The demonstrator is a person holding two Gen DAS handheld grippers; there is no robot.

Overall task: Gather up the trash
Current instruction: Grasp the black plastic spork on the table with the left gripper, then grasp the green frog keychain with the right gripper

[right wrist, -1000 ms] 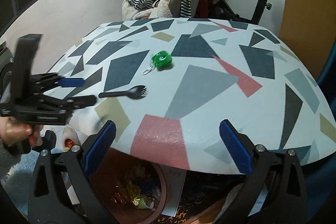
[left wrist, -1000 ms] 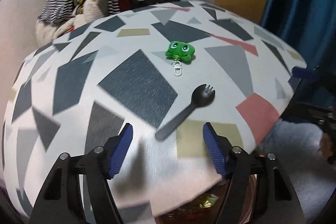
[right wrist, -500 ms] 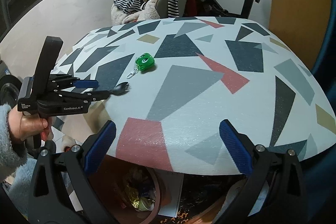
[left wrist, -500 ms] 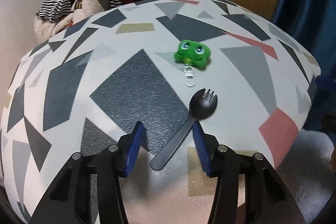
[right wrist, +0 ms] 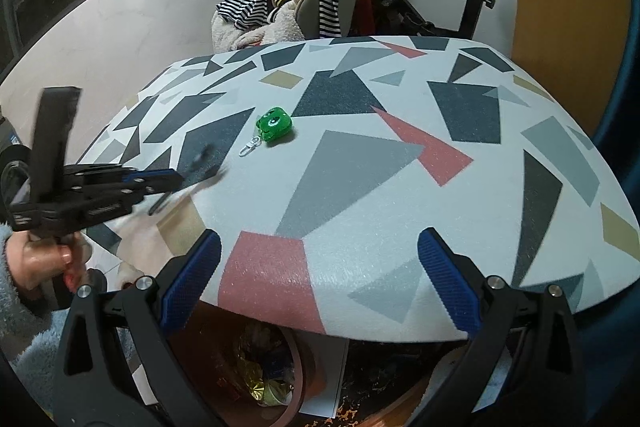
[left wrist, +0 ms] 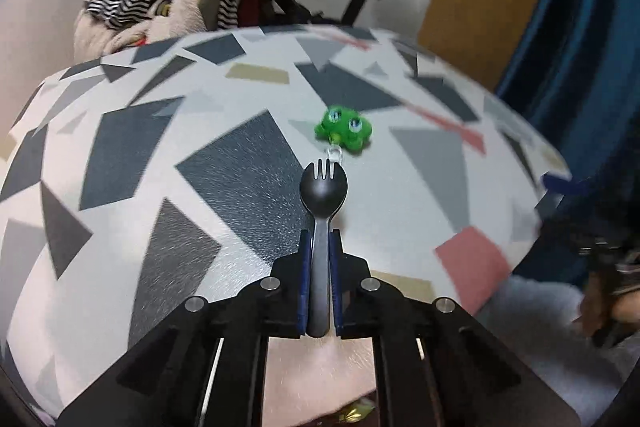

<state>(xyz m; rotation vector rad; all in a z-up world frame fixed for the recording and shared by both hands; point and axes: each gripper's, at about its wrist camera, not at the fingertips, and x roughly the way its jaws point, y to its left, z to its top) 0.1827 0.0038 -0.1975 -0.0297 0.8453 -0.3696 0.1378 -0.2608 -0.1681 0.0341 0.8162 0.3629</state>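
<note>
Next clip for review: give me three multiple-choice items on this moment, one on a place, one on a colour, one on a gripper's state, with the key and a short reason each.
1. Where is the trash bin?
A. on the table
B. under the table's near edge
C. beside the exercise bike

2. What colour is the frog keychain?
A. green
B. red
C. yellow

3. What is the left gripper doing?
A. hanging open over the table
B. shut on nothing
C. shut on the black spork's handle

Key:
1 B: the right wrist view shows the bin with wrappers below the table edge.
2 A: its body is bright green in both views.
3 C: the blue pads press both sides of the black spork, while the right gripper stands wide open.
</note>
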